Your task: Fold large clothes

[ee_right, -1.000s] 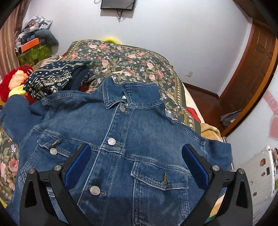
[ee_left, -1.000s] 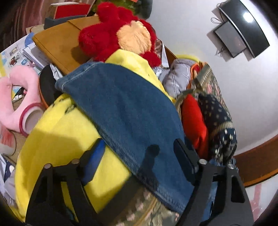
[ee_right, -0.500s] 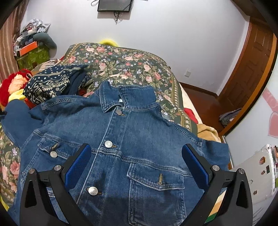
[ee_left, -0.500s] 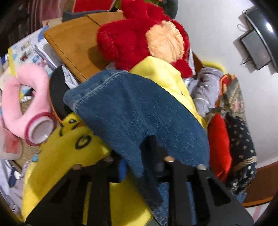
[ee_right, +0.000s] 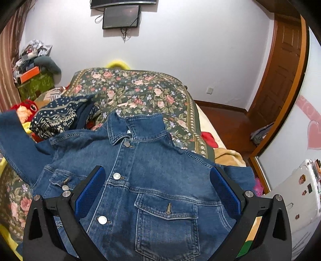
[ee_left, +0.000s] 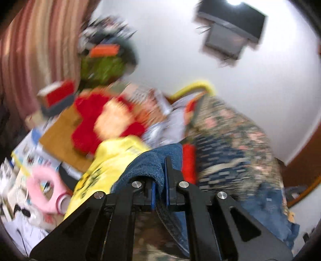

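A blue denim jacket (ee_right: 152,166) lies front up and buttoned on the flowered bedspread (ee_right: 136,88), collar toward the far wall. Its sleeve (ee_right: 14,138) rises at the left edge of the right wrist view. In the blurred left wrist view that sleeve (ee_left: 152,160) drapes over my left gripper (ee_left: 159,180), whose blue pads are shut on the denim, lifted above the bed. My right gripper (ee_right: 158,186) hovers over the jacket's chest, open wide, with nothing pressed between its pads (ee_right: 90,190).
A navy patterned garment (ee_right: 60,114) lies beside the jacket's collar. A red plush toy (ee_left: 96,124), a yellow plush (ee_left: 112,158) and a pink ring (ee_left: 46,188) crowd the bed's left side by a wooden board (ee_left: 62,136). A wall screen (ee_right: 120,16) and a wooden door (ee_right: 280,66) stand beyond.
My left gripper closed on the denim sleeve and rose with it, rolling as it went; its view is now blurred. The right gripper drifted slightly up, still open.
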### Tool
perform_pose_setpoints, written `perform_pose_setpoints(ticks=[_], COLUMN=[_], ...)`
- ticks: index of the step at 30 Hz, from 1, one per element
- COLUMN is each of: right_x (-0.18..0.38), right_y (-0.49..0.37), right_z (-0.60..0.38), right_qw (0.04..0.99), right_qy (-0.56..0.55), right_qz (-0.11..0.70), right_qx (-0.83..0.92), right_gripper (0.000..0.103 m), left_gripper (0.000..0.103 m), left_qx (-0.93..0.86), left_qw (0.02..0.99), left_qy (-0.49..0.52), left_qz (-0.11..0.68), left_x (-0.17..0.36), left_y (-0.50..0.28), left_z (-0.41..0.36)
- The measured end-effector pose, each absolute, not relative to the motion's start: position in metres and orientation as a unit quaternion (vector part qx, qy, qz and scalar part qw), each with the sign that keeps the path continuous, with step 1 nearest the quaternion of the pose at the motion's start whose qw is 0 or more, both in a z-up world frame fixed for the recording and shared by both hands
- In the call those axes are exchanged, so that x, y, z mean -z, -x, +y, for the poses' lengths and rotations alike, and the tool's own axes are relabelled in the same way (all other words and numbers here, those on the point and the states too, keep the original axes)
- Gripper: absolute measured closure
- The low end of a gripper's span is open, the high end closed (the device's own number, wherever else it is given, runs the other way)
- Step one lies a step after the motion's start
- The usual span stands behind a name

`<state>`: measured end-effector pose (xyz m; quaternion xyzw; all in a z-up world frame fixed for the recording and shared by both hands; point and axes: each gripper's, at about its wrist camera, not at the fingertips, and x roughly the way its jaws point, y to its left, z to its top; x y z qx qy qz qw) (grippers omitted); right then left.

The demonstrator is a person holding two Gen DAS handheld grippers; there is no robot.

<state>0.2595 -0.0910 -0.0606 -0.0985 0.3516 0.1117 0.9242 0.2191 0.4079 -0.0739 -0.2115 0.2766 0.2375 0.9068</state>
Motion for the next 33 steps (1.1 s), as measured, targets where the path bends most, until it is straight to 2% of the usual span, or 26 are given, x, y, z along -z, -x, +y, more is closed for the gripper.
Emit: perform_pose_setpoints(ticks=[6, 11, 17, 29, 33], right_x=[0.054, 0.053, 0.058, 0.082, 0.090], right_y=[-0.252, -0.251, -0.250, -0.251, -0.254], right_z=[-0.104, -0.121, -0.145, -0.180, -0.184], right_qw=[0.930, 0.932, 0.929, 0.916, 0.908], right_qy=[0.098, 0.088, 0.068, 0.045, 0.039], right_qz=[0.334, 0.333, 0.345, 0.387, 0.405], right_qx=[-0.115, -0.117, -0.116, -0.098, -0.100], right_gripper=[0.000, 0.000, 0.000, 0.000, 0.000], left_gripper=[0.097, 0.097, 0.097, 0.097, 0.090], left_qx=[-0.147, -0.084, -0.005, 0.098, 0.129], left_qw=[0.950, 0.964, 0.954, 0.880, 0.862], left_qy=[0.152, 0.100, 0.060, 0.035, 0.016], left_qz=[0.228, 0.230, 0.295, 0.463, 0.491], left_x=[0.009, 0.001, 0.044, 0.168, 0.183], left_y=[-0.235, -0.262, -0.305, -0.338, -0.328], left_z=[0.308, 0.230, 0.135, 0.025, 0.010])
